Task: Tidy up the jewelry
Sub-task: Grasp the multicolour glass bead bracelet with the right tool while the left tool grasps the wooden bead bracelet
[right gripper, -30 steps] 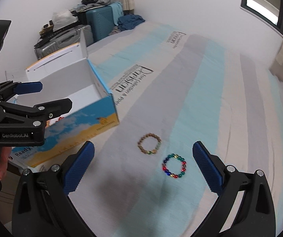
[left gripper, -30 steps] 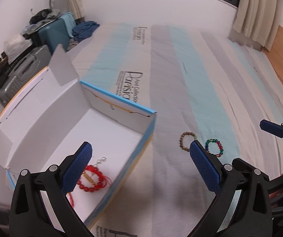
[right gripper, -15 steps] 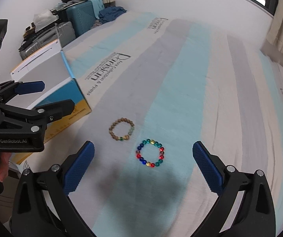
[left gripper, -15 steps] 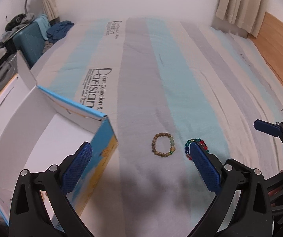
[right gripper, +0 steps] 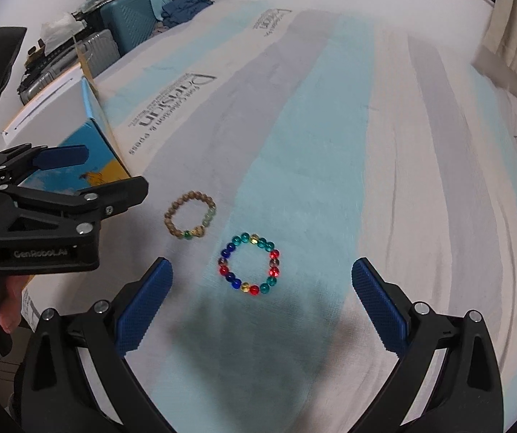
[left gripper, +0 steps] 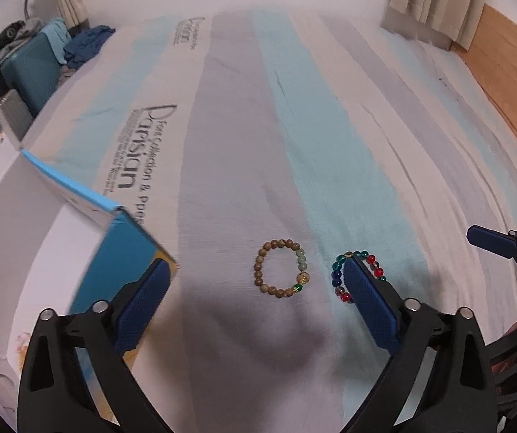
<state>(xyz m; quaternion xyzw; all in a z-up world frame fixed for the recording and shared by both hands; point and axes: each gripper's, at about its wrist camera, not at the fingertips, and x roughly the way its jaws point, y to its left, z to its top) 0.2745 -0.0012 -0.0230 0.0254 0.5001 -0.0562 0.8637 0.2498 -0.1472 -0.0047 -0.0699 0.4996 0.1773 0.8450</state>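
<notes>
A brown wooden-bead bracelet [left gripper: 282, 268] lies flat on the striped bedsheet, also in the right wrist view [right gripper: 190, 220]. A multicoloured glass-bead bracelet [right gripper: 249, 264] lies just right of it; in the left wrist view [left gripper: 338, 277] my finger partly hides it. My left gripper [left gripper: 255, 299] is open and empty, hovering over the brown bracelet. My right gripper [right gripper: 258, 296] is open and empty, hovering over the coloured bracelet. The open blue-and-white box [left gripper: 78, 198] stands at the left, also in the right wrist view [right gripper: 88, 144].
The striped sheet [left gripper: 294, 126] with printed lettering covers the bed. Suitcases and piled clothes [right gripper: 128, 11] stand beyond the far left corner. Curtains [left gripper: 435, 0] and a wooden panel [left gripper: 504, 68] are at the far right.
Both grippers have moved right and forward, away from the box and toward the bracelets. The box interior with the red bracelet has dropped out of the left wrist view. Both stay open.
</notes>
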